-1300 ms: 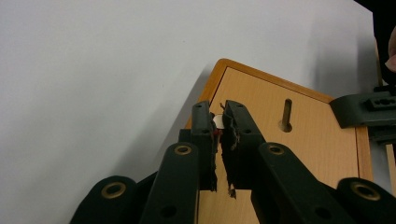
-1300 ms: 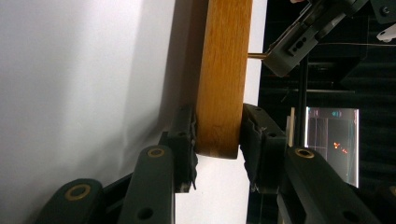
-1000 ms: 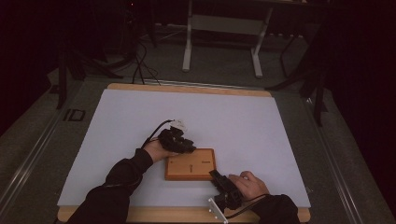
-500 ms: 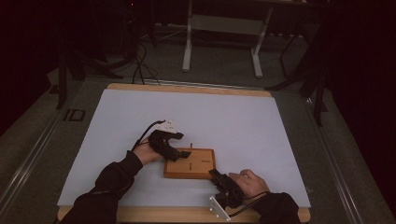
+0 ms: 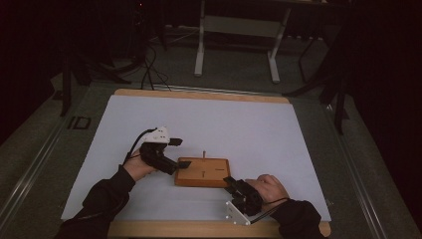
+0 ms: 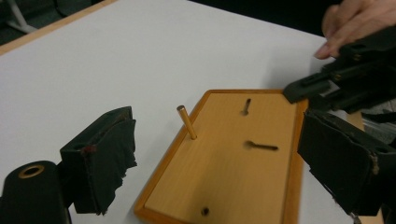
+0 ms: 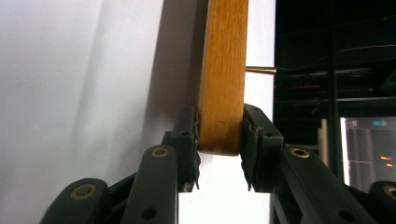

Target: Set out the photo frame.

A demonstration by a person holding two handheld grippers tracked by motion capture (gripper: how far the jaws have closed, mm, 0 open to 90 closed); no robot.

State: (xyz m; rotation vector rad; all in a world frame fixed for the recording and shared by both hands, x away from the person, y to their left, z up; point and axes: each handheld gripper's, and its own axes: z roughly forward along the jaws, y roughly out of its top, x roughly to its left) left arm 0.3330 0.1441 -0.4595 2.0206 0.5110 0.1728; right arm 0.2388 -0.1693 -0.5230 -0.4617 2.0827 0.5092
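Note:
A flat wooden board (image 5: 201,172) lies on the white table sheet (image 5: 224,124). A thin brass peg (image 5: 203,153) stands in a hole near the board's far edge; in the left gripper view the peg (image 6: 187,122) leans a little over the board (image 6: 229,158), which has more holes and slots. My left gripper (image 5: 179,153) hovers at the board's left end. Its jaws have just been opening and stand wide apart (image 6: 219,163), gripping nothing. My right gripper (image 5: 231,182) is shut on the board's near right corner, its pads clamping the board's edge (image 7: 223,70) from both sides (image 7: 220,140).
The table's wooden front edge (image 5: 199,229) runs just below my forearms. A metal stand (image 5: 234,30) and cables (image 5: 149,69) sit on the dark floor beyond the table. A screen (image 7: 369,149) glows at the right of the right gripper view.
My left gripper has opened and drawn back to the left, off the board. The peg now stands alone in the board. The right gripper has kept its grip on the corner.

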